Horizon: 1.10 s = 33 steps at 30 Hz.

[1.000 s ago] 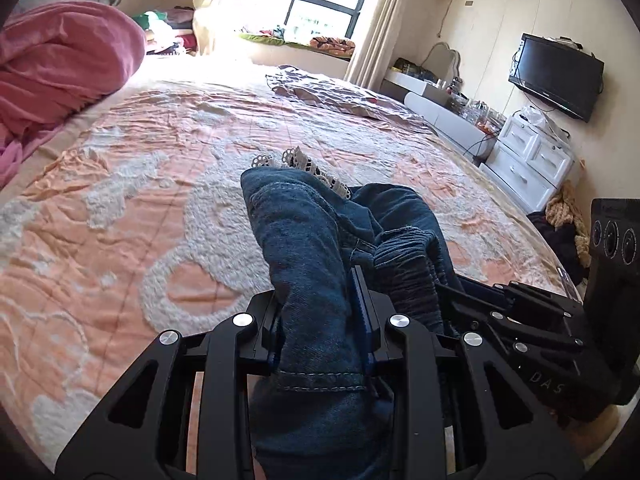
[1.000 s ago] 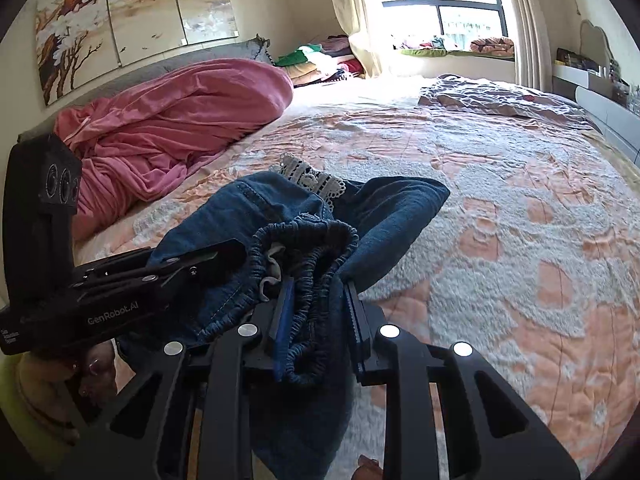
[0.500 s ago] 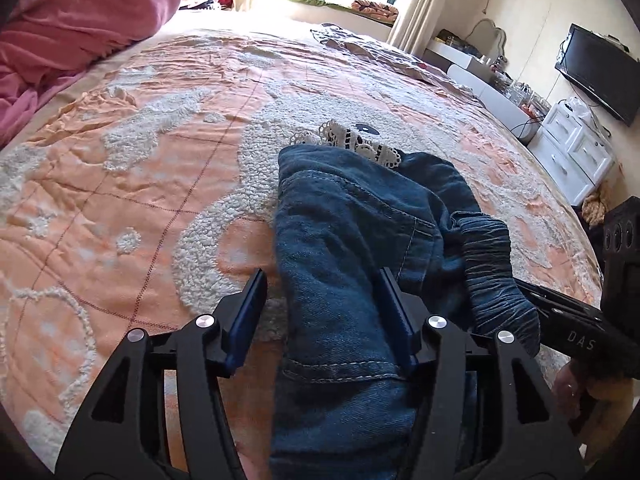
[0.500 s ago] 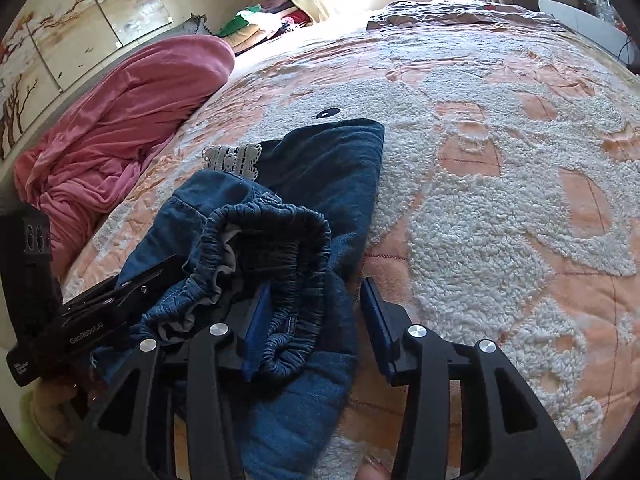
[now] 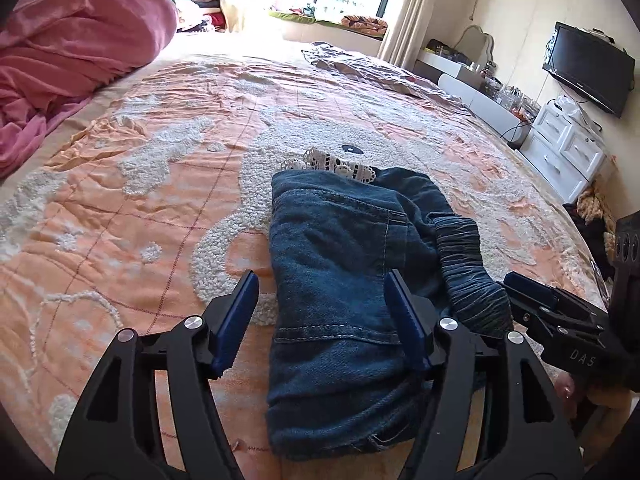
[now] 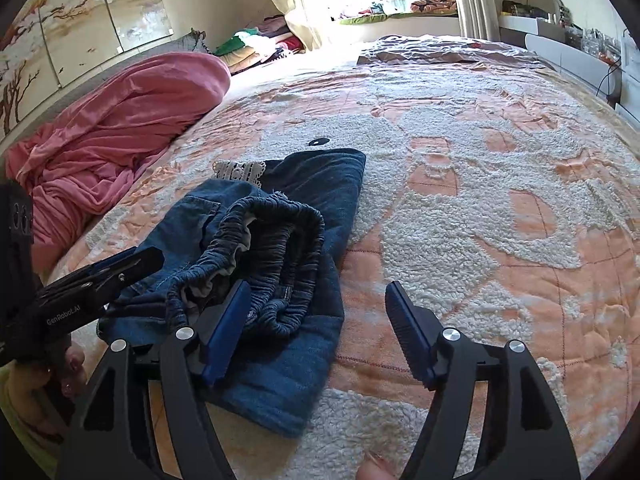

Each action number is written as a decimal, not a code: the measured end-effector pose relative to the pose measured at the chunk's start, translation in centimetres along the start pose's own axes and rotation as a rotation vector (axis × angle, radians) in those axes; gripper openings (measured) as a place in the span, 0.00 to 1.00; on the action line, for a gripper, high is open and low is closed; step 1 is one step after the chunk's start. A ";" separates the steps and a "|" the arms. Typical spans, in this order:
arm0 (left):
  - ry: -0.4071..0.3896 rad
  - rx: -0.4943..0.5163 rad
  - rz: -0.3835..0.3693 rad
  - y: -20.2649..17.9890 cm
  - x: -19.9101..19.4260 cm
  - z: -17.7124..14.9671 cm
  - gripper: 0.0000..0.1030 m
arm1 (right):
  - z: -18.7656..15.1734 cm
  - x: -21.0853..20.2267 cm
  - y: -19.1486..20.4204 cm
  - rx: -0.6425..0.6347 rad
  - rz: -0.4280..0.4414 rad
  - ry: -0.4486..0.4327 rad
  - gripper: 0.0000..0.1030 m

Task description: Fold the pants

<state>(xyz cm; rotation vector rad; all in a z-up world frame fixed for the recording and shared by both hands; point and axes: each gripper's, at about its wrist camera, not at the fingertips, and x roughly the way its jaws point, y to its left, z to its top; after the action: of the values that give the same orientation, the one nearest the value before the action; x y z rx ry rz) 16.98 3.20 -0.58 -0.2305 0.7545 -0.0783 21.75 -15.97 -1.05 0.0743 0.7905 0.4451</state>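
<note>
Pink blanket (image 5: pixel 76 44) bunched at far left of the bed (image 5: pixel 140 184). Left gripper (image 5: pixel 322 300): jaws spread wide, straddling the near end of the folded denim pants (image 5: pixel 340 280), gripping nothing. Pants lie on the peach bedspread, lace trim (image 5: pixel 332 166) at the far edge. Right gripper (image 6: pixel 316 316): also wide apart, holding nothing, left finger resting on the elastic waistband (image 6: pixel 260 240).

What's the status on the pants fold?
Left gripper open, right gripper open. Pants lying bunched on the bed, elastic waistband on top. Nothing in the way.
</note>
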 end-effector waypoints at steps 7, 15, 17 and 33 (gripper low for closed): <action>-0.022 0.001 0.007 -0.1 -1.1 0.0 0.67 | 0.2 -1.7 0.8 -0.047 -0.021 -0.062 0.80; -0.031 -0.015 0.009 0.3 -1.8 -0.1 0.88 | 0.2 -2.6 0.8 -0.069 -0.038 -0.091 0.87; -0.031 -0.018 0.010 0.4 -1.9 -0.1 0.90 | 0.2 -2.6 0.6 -0.068 -0.046 -0.091 0.89; -0.042 -0.028 0.030 0.9 -2.8 -0.3 0.91 | 0.2 -3.3 -0.3 -0.060 -0.098 -0.119 0.95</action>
<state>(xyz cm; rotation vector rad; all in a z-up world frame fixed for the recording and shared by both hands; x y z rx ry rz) 14.69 4.46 0.90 -0.2468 0.7175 -0.0347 19.97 -17.54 1.25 0.0065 0.6602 0.3674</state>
